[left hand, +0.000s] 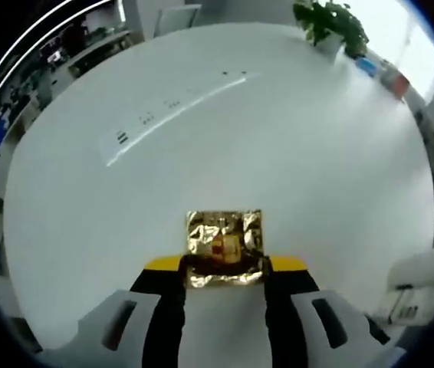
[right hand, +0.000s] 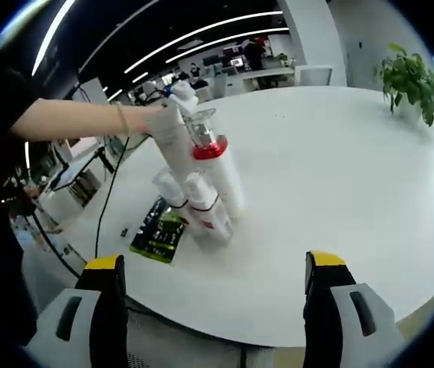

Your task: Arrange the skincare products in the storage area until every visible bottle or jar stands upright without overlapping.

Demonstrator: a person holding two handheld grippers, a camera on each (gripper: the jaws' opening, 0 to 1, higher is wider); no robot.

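The big white round table point(left hand: 294, 176) takes most of both views, and it is the largest thing here. In the left gripper view a long power strip point(left hand: 172, 103) lies flat in the table at about 11 o'clock, and a green plant point(left hand: 330, 23) stands at the far edge at about 1 o'clock. The plant point(right hand: 410, 77) also shows in the right gripper view at about 2 o'clock. In that view a person's arm reaches in from 9 o'clock, and the hand point(right hand: 172, 123) holds a tall white bottle point(right hand: 215, 172) with a red band and a clear cap, near 11 o'clock from the centre. Just under it stands a shorter white bottle point(right hand: 205, 211), touching the tall one, and a dark green flat packet point(right hand: 159, 234) lies on the table beside them, toward 8 o'clock. My right gripper point(right hand: 215, 291) has its jaws spread wide, with nothing between them; the bottles are apart from it. My left gripper point(left hand: 225, 277) pinches a small gold foil packet point(left hand: 225, 247), which sits at 6 o'clock from the centre, between the two yellow tips.
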